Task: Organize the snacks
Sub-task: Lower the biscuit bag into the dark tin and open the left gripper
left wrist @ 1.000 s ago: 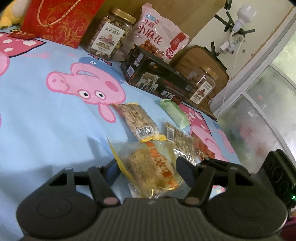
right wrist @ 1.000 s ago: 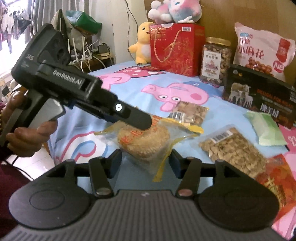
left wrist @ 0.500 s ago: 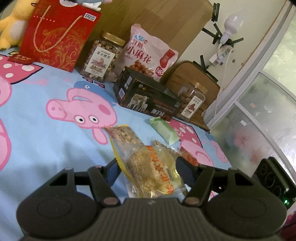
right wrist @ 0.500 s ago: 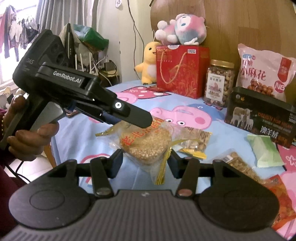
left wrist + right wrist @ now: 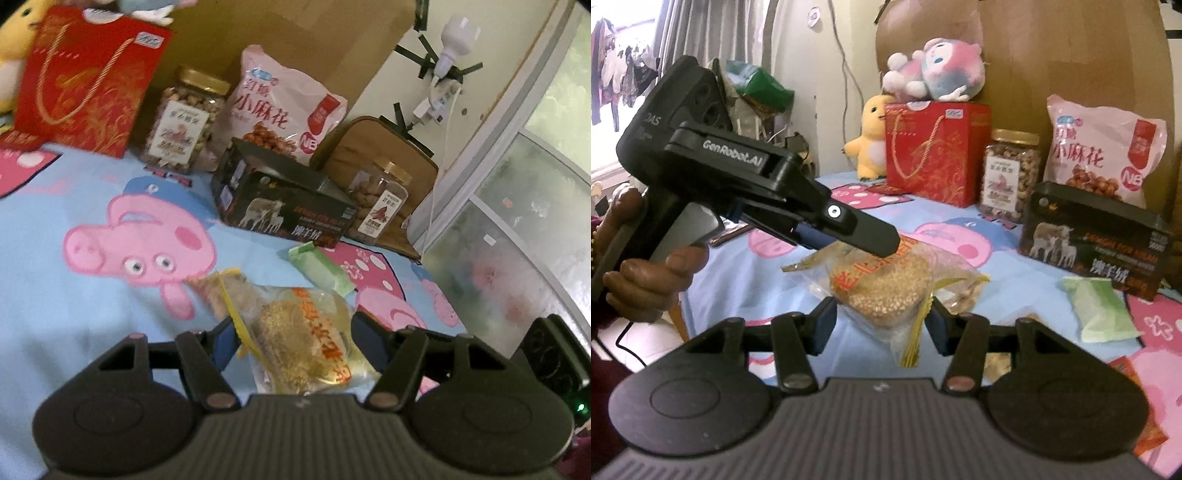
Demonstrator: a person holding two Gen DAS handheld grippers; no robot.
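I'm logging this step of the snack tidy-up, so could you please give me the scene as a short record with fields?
surface: pig-print sheet
held item: clear bag of sesame cake, lifted off the sheet
left gripper: closed on the bag
right gripper: fingers on either side of the bag's lower end; contact unclear
back row: red gift bag, nut jar, pink snack bag, black box
loose on sheet: green packet

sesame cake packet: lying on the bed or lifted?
Lifted. The sesame cake packet hangs clear of the bedsheet, pinched between the left gripper's fingers; the right gripper brackets its lower edge, contact unclear.
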